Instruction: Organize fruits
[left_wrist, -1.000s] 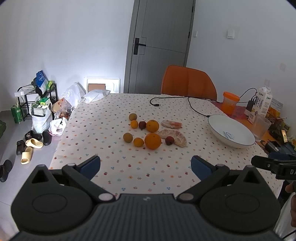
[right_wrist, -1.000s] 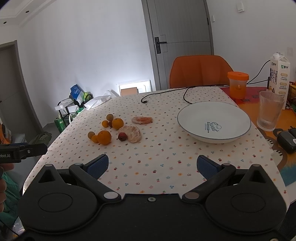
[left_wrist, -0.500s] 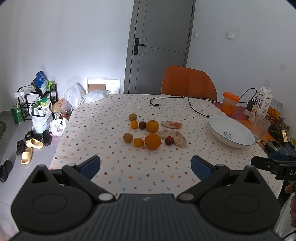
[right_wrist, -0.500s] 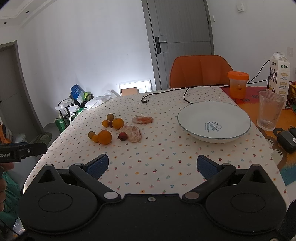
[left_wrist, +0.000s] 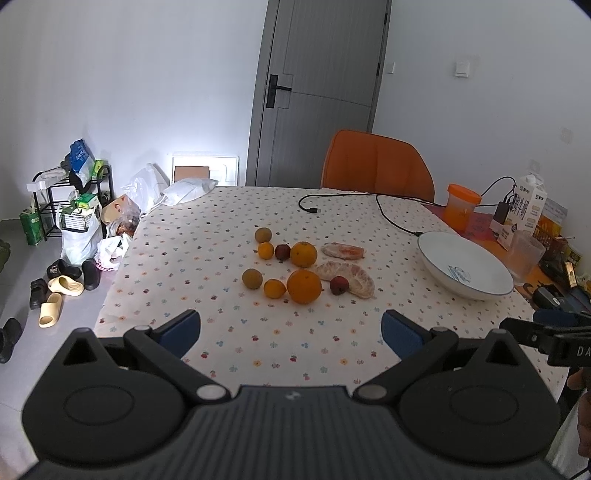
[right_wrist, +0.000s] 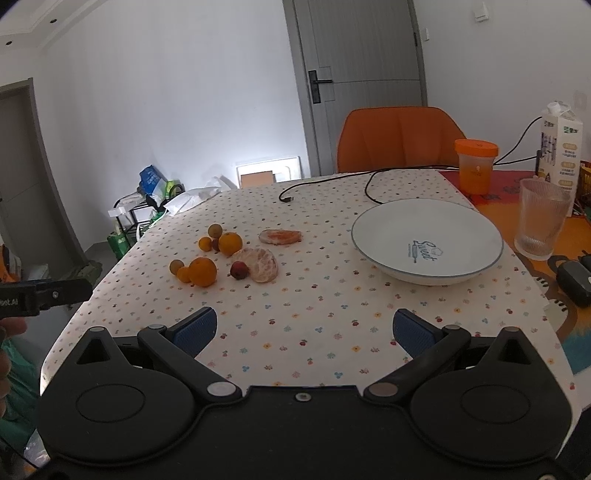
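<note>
Fruit lies in two rows mid-table: a large orange (left_wrist: 304, 286) (right_wrist: 202, 271), a second orange (left_wrist: 303, 254) (right_wrist: 230, 243), small tangerines, brownish round fruits, two dark red fruits (left_wrist: 338, 285) (right_wrist: 239, 270), a peeled half citrus (left_wrist: 351, 277) (right_wrist: 260, 264) and a peeled segment piece (left_wrist: 344, 251) (right_wrist: 280, 236). A white bowl (left_wrist: 443, 254) (right_wrist: 380, 236) stands empty to the right of them. My left gripper (left_wrist: 291, 330) is open near the table's front edge, nothing between its fingers. My right gripper (right_wrist: 303, 328) is open too, over the front edge, facing the bowl and fruit.
An orange chair (left_wrist: 376, 162) stands at the far side. A black cable (left_wrist: 384, 218) crosses the back of the table. An orange-lidded jar (right_wrist: 475, 166), a milk carton (right_wrist: 559, 144), a ribbed glass (right_wrist: 540, 221) and dark devices (right_wrist: 574, 280) crowd the right edge. Shoes and bags lie on the floor at left.
Both views have crept slightly closer to the table. No fruit has moved and both grippers stay open.
</note>
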